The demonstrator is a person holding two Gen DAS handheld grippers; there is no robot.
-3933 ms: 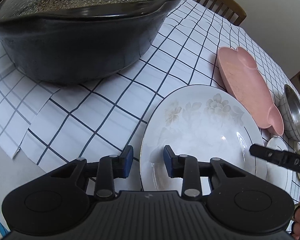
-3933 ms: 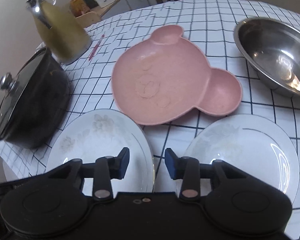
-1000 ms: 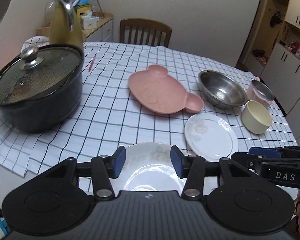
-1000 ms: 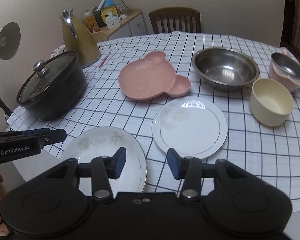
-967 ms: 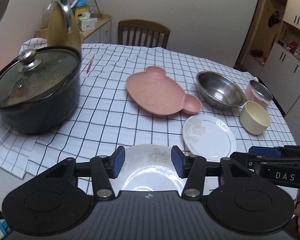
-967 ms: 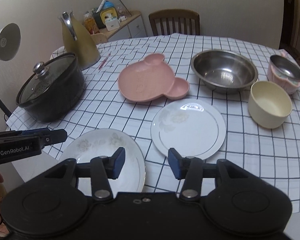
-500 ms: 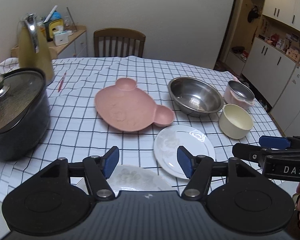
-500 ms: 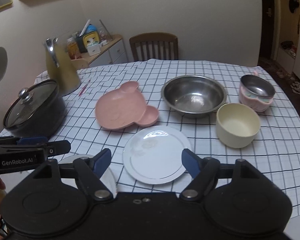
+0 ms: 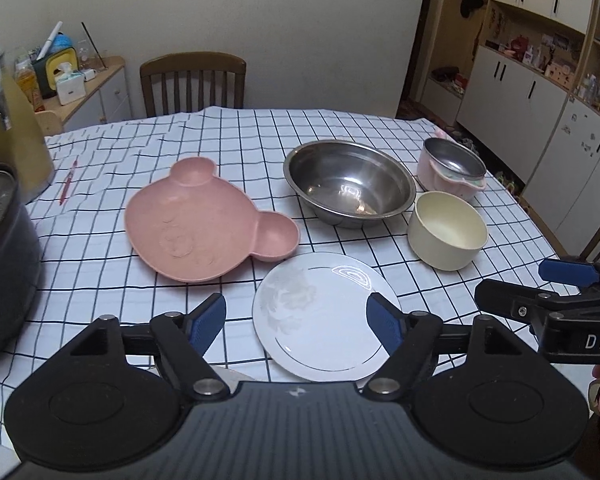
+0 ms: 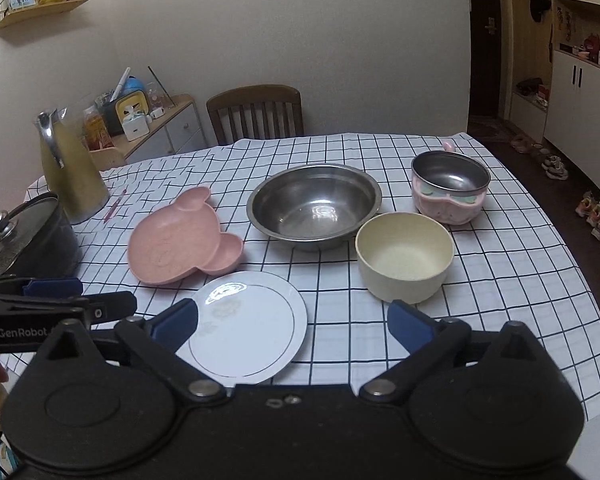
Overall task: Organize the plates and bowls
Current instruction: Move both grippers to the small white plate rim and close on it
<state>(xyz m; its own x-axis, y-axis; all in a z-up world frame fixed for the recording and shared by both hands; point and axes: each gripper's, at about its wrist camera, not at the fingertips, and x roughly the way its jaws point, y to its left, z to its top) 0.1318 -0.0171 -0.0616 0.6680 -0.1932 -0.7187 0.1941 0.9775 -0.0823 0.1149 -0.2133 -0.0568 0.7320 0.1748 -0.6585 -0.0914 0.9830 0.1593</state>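
Table with checked cloth (image 10: pixel 500 264). Left gripper (image 9: pixel 296 322): jaws wide apart, just been opening, nothing between the pads, nothing held. It hangs above the near table edge, with the white plate (image 9: pixel 324 316) seen through the gap but lying flat on the cloth below. Right gripper (image 10: pixel 294 326): jaws spread very wide, also just been opening, empty; it too hangs over the near edge, the same white plate partly in its gap, untouched.

White plate sits near the front edge, just in front of the pink bear plate (image 9: pixel 204 224); their rims are just beside each other, contact unclear. Steel bowl (image 9: pixel 348 182) stands behind the white plate, to the right of the bear plate. Cream bowl (image 9: pixel 446 234) stands just right of the steel bowl, upright. Pink pot (image 9: pixel 452 168) with steel liner stands behind the cream bowl.

Black pot (image 10: pixel 24 240) with glass lid at far left; yellow jug (image 10: pixel 70 168) behind it. A second plate's rim (image 9: pixel 224 374) shows under the left gripper body. Chair (image 10: pixel 256 114) at far side.
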